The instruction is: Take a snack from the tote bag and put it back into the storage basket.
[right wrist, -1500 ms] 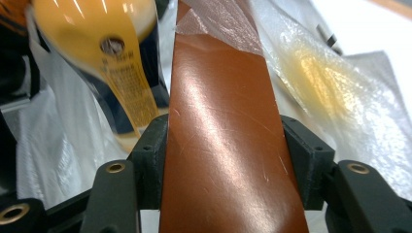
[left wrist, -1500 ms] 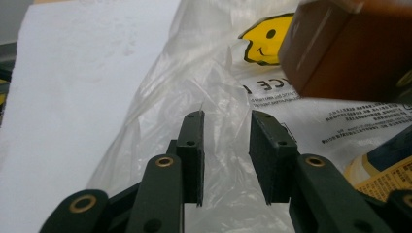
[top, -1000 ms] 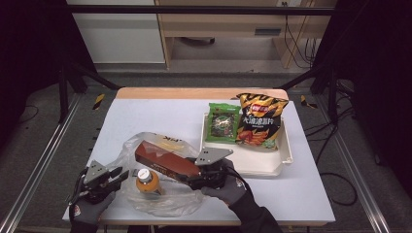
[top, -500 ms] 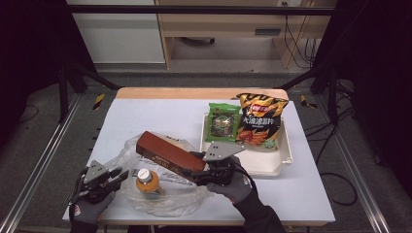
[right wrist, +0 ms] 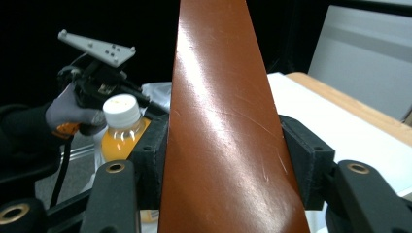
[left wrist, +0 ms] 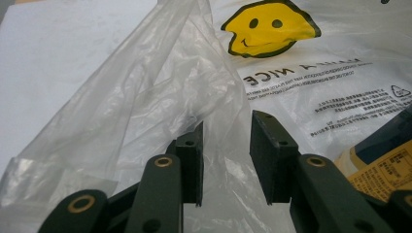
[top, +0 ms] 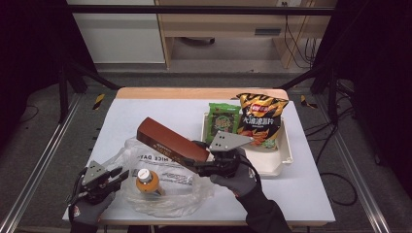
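High view: the right gripper (top: 206,162) sits near the middle of the table (top: 145,109), its gloved hand (top: 238,172) coming in from the near edge with the wrist bent left. Its jaws are clamped on the near end of a long brown box (top: 170,141), which slants up and away to the far left, clear of the table and over the plastic bag (top: 165,194). Right gripper view shows both pads pressed flat against the box's sides; the box's near and far ends are cut off by the frame there.

At the near left corner, the left gripper (top: 120,174) lies low and points right, its hand (top: 87,211) partly cut off by the frame edge. Left gripper view shows its jaws apart with a fold of bag film between them; whether the pads pinch the film is hard to tell, as a gap shows beside it. A bottle (top: 145,180) of orange drink with a white cap lies inside the bag, just right of that gripper, blurred by the film.

On the far right, a white tray (top: 284,158) holds a green packet (top: 222,121) and a chip bag (top: 262,119); the right hand and its grey plate hide the tray's left near corner.
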Demonstrator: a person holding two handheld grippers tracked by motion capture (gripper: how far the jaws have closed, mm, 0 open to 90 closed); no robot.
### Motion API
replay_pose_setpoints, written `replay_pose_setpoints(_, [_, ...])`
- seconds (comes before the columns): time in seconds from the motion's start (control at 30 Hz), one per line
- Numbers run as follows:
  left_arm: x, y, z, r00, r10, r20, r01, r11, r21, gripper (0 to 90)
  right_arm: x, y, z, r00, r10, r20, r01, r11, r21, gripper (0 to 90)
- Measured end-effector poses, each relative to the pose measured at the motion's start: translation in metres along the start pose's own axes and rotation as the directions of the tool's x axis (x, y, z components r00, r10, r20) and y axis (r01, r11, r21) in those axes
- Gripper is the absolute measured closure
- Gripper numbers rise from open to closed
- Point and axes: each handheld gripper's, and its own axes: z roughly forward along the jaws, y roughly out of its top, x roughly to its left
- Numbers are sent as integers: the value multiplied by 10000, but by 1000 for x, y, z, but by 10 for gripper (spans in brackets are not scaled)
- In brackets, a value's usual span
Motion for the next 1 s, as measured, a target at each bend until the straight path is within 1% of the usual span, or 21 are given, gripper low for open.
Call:
replay_pose_setpoints(0.07, [0, 0, -1, 10000, -41, 34, 42, 10000, -60, 657, -2, 3, -2, 10000, 46, 43, -46, 9999, -89, 435])
replay_pose_setpoints(0.23, [0, 2, -5, 10000, -62, 63, 63, 9996, -266, 649, -10, 7, -11, 9991, 159, 406, -151, 9997, -188, 435])
replay_pose_setpoints(0.4, [-1, 7, -12, 9999, -67, 145, 76, 9980, -632, 628, -20, 4, -22, 9957, 158, 914, -163, 9999, 53, 435])
replay_pose_setpoints(0.47, [-3, 10, -16, 9998, 10, 191, 6, 9964, -850, 613, -24, 1, -26, 9942, 180, 1062, -191, 9998, 90, 435])
replay_pose_setpoints(0.6, [-7, 15, -22, 9996, 141, 243, -112, 9933, -1153, 571, -31, -5, -37, 9894, 219, 1436, -259, 9993, 262, 435])
replay_pose_setpoints(0.7, [-9, 17, -25, 9995, 183, 242, -150, 9916, -1287, 538, -37, -10, -46, 9854, 296, 1679, -363, 9987, 370, 435])
replay_pose_setpoints(0.77, [-10, 19, -26, 9996, 200, 220, -168, 9909, -1337, 499, -42, -15, -53, 9822, 373, 1840, -448, 9983, 370, 435])
replay_pose_setpoints(0.9, [-9, 22, -29, 9998, 86, 192, -57, 9896, -1438, 456, -49, -23, -66, 9756, 538, 2130, -636, 9972, 397, 435])
replay_pose_setpoints(1.0, [-9, 24, -31, 9998, 63, 162, -38, 9886, -1508, 433, -53, -31, -72, 9711, 642, 2299, -759, 9962, 426, 435])
